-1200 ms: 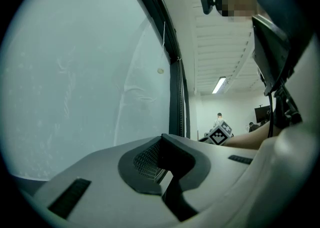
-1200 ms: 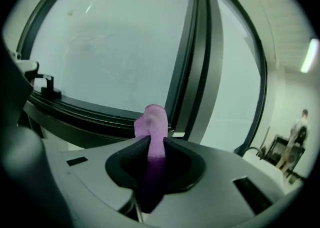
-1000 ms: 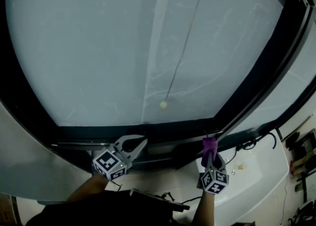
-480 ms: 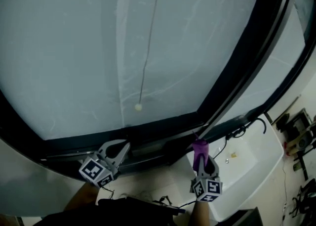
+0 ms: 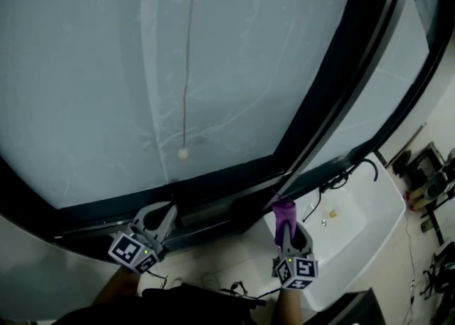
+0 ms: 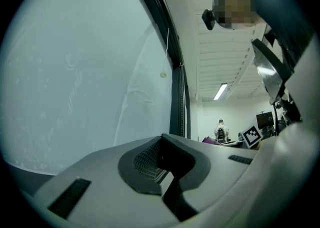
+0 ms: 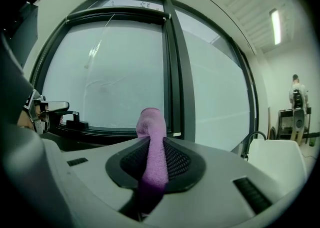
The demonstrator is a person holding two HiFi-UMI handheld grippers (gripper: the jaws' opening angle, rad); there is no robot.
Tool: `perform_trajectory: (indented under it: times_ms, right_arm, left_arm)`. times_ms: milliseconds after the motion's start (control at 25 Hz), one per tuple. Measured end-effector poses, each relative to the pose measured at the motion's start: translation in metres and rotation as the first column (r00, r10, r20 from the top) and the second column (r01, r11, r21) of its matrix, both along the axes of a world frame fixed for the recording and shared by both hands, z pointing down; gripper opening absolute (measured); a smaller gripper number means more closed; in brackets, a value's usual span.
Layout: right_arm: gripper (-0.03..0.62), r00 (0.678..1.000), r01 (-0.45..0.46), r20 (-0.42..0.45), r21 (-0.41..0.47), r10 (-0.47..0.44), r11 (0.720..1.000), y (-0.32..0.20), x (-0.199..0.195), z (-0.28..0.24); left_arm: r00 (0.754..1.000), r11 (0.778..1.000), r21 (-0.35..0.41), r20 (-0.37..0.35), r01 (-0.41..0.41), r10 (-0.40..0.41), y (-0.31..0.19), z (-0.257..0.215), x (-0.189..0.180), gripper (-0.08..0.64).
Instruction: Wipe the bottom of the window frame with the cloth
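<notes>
Right gripper [image 5: 285, 222] low, jaws clamped on purple cloth [image 5: 284, 209]; cloth stands up past the tips, near the dark bottom frame [image 5: 213, 197], contact not discernible. Left gripper [image 5: 164, 212] jaws pressed together, nothing between, by the same frame. Beyond: frosted glass [image 5: 92, 82], cord bead [image 5: 183, 153].

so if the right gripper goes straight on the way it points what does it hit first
Probably the window frame's bottom rail, beside the upright post, with the purple cloth in its jaws touching first. Depth is hard to judge.
</notes>
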State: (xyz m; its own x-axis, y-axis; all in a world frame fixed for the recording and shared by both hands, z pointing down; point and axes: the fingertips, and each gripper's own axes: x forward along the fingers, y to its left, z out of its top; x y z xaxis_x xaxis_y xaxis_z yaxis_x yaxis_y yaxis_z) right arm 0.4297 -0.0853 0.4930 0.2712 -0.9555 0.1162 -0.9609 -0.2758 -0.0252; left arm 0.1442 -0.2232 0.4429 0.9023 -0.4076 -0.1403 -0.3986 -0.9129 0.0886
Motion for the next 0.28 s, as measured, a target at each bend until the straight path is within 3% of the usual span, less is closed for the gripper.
perform_trajectory:
  times_ms: [280]
  right_arm:
    - [0.067, 1.0, 0.007, -0.001, 0.004, -0.007, 1.0, 0.0027, 0.002, 0.0026]
  left_arm:
    - [1.0, 1.0, -0.013, 0.01, 0.005, -0.005, 0.0031, 0.0025, 0.0014, 0.002]
